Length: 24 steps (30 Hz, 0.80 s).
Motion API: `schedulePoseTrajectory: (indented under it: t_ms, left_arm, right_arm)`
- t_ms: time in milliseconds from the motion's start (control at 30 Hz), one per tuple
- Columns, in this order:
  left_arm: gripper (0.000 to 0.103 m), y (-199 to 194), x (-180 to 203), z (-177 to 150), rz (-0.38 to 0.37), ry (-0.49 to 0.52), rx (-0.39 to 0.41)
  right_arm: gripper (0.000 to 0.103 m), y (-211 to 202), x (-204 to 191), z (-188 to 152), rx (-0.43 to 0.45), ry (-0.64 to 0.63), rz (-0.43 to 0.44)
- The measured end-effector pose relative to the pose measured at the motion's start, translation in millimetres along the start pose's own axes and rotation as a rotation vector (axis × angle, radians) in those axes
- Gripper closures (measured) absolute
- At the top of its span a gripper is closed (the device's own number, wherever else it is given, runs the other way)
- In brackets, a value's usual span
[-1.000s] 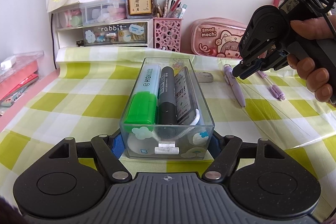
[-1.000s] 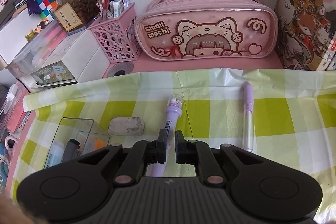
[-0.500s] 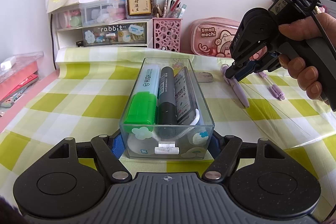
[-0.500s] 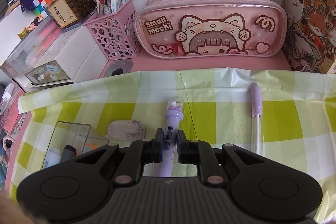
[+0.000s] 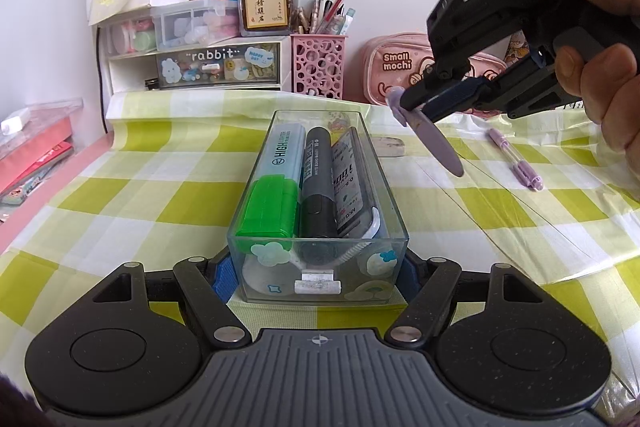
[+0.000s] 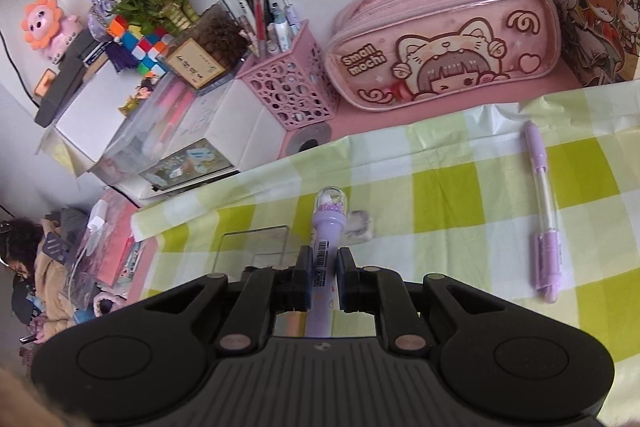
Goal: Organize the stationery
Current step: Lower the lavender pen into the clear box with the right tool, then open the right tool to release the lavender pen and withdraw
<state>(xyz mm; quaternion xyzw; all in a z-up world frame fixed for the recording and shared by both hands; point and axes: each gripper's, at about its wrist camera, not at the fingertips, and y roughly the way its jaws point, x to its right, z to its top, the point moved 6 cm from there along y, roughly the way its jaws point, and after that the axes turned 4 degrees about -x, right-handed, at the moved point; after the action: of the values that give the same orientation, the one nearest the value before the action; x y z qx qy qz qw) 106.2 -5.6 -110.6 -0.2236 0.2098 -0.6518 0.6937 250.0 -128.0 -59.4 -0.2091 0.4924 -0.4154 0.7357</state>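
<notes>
My left gripper (image 5: 316, 275) is shut on the near end of a clear plastic box (image 5: 372, 163) that stands on the checked cloth. In the box lie a green highlighter (image 5: 276, 187), a black marker (image 5: 318, 187) and a white labelled item (image 5: 354, 183). My right gripper (image 6: 323, 267) is shut on a purple pen (image 6: 326, 255) with a clear dome top. Seen from the left wrist, that right gripper (image 5: 416, 99) holds the purple pen (image 5: 436, 143) tilted in the air, just right of the box's far end. A person's hand grips its handle.
A second purple pen (image 6: 542, 203) lies on the cloth to the right. A grey eraser (image 5: 387, 146) sits beside the box's far end. At the back stand a pink pen holder (image 5: 318, 67), a pink pencil case (image 6: 440, 43) and a white drawer unit (image 5: 216, 63).
The right gripper has lifted the dome-topped pen off the cloth and rolled, moving nearer the box in the left wrist view. The left gripper and the box have stayed still.
</notes>
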Motion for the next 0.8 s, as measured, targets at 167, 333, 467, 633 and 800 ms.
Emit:
schedulePoseTrajectory:
  t_ms: [167,333,467,633,800]
  left_arm:
    - [0.031,0.0,0.1,0.0,0.000,0.000,0.000]
    - [0.031,0.1,0.3,0.1,0.001,0.000,0.000]
    - [0.031,0.0,0.2,0.0,0.001,0.000,0.000]
    - [0.031,0.0,0.3,0.0,0.001,0.000,0.000]
    - [0.031,-0.1,0.5,0.1,0.001,0.000,0.000]
  right_arm:
    - [0.095,1.9,-23.2,-10.2,-0.029,0.040,0.054]
    - [0.095,5.3,-34.0,-17.2,-0.033,0.050,0.041]
    - [0.095,4.4,-40.7,-20.0,-0.031,0.032,0.030]
    - [0.095,8.1,-47.2,-22.8,-0.030,-0.004,-0.009]
    - [0.095,13.1,-55.2,-29.3,-0.049,-0.053,-0.021]
